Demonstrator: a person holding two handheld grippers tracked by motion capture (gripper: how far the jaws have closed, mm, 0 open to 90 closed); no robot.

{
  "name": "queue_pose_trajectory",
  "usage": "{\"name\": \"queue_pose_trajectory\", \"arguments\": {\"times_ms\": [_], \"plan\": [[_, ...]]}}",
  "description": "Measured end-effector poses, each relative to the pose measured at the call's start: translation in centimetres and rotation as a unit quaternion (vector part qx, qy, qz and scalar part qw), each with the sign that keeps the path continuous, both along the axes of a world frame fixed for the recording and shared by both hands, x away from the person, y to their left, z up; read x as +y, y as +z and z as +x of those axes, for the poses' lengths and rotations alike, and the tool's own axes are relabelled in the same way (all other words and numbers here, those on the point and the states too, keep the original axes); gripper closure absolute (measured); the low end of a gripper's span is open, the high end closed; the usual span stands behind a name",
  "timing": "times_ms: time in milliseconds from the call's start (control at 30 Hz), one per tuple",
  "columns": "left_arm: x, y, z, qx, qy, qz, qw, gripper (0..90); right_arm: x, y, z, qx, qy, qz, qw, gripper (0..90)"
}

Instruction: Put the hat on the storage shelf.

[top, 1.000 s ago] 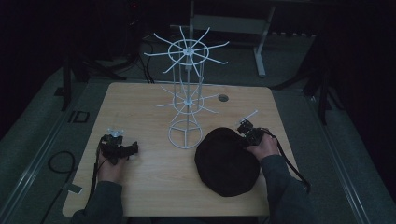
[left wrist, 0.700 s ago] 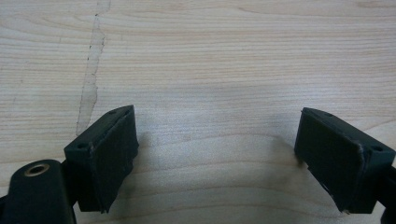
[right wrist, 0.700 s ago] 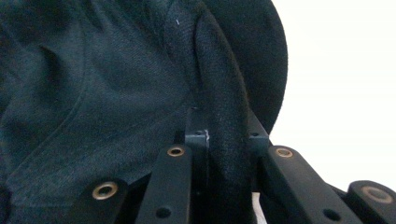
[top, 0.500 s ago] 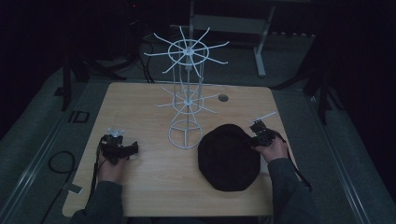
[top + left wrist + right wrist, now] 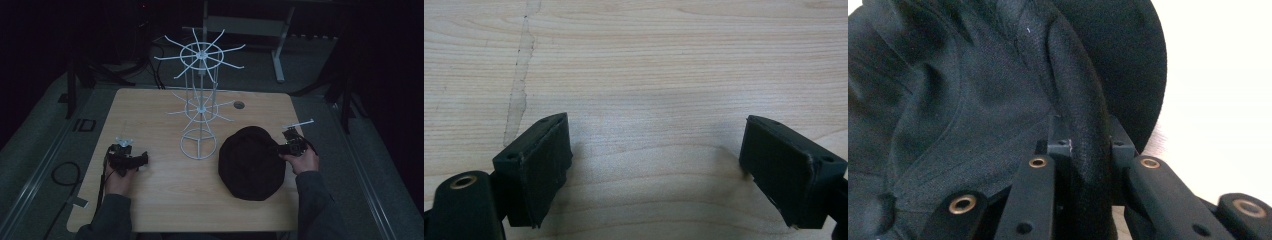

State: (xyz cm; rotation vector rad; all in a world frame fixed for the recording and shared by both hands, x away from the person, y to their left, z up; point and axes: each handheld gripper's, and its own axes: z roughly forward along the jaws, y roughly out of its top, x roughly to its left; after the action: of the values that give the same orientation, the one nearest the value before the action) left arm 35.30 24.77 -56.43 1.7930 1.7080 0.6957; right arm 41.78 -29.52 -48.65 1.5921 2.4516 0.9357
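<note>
A black cap [image 5: 248, 162] lies on the wooden bench [image 5: 165, 195], right of centre and near the person's side, just right of the base ring of a white wire rack [image 5: 200, 107] that stands in the middle. The right gripper [image 5: 289, 148] sits at the cap's right edge; in the right gripper view its jaws are pinched narrow on a raised fold of the cap's black fabric [image 5: 1083, 145]. The left gripper [image 5: 127, 159] rests on the bench at the left, well apart from the rack, its jaws spread wide over bare wood with nothing between them.
</note>
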Motion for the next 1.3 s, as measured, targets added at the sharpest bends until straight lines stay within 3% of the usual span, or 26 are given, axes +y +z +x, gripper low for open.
{"name": "queue_pose_trajectory", "arguments": {"times_ms": [433, 700, 933, 1300], "plan": [[0.0, 0.0, 0.0, 0.0, 0.0, 0.0, 1.0, 14.2, -2.3, 1.2, -0.2, -0.01, -0.026, 0.058, 0.9979, 79.2], [0.0, 0.0, 0.0, 0.0, 0.0, 0.0, 1.0, 14.2, -3.5, 2.0, -0.3, -0.019, -0.038, 0.098, 0.9943, 79.3], [0.0, 0.0, 0.0, 0.0, 0.0, 0.0, 1.0, 14.2, -4.5, 2.7, -0.3, -0.026, -0.049, 0.137, 0.989, 79.4], [0.0, 0.0, 0.0, 0.0, 0.0, 0.0, 1.0, 14.2, -5.2, 3.5, -0.4, -0.031, -0.051, 0.162, 0.9851, 79.3]]}}
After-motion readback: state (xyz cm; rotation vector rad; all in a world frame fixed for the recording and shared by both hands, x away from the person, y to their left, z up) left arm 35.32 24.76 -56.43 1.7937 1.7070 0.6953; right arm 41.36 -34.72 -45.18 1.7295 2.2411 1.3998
